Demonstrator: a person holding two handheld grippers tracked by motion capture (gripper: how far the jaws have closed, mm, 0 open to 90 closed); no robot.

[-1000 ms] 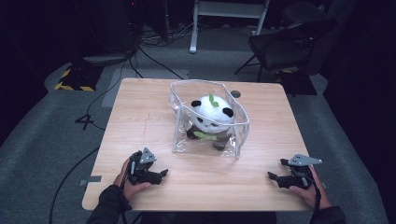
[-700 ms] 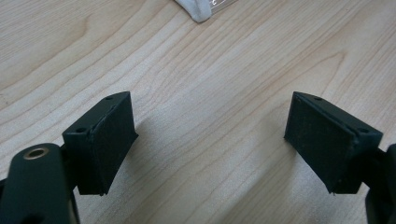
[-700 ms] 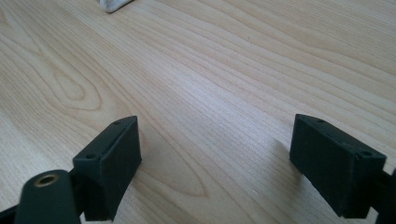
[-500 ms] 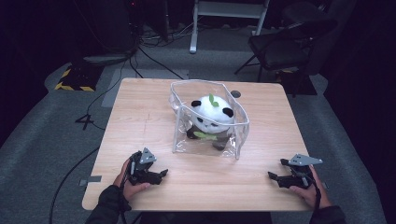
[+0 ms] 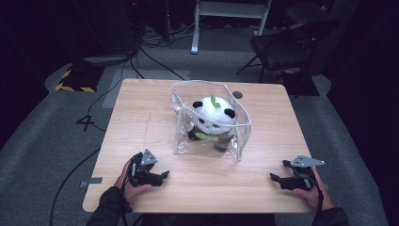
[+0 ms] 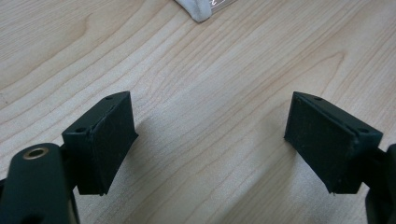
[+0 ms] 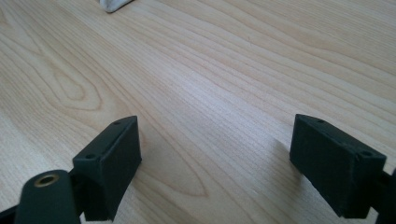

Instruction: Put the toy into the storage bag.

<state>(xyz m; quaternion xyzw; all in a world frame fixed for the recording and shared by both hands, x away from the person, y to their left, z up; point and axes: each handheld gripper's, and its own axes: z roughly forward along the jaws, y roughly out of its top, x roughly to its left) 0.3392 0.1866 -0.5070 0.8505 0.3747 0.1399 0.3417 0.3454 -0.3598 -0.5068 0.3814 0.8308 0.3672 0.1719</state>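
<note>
Panda plush (image 5: 214, 117) inside clear bag (image 5: 209, 141), upright at centre of wooden table (image 5: 141, 108), slightly toward far side. Left gripper (image 5: 162, 175) low on near left edge, jaws spread wide over bare wood, empty; right gripper (image 5: 275, 178) likewise on near right edge, released, empty, well apart from bag. White bag corner (image 6: 198, 11) just visible at far edge of left gripper view, and another bag corner (image 7: 112, 5) in right gripper view. Likely risks: thin slick plastic slipping from pads, bag tipping or sliding on smooth tabletop if pulled from one side, plush tumbling out through open top. Room dark, grey carpet, cables on floor, black chair (image 5: 287, 47) far right.
</note>
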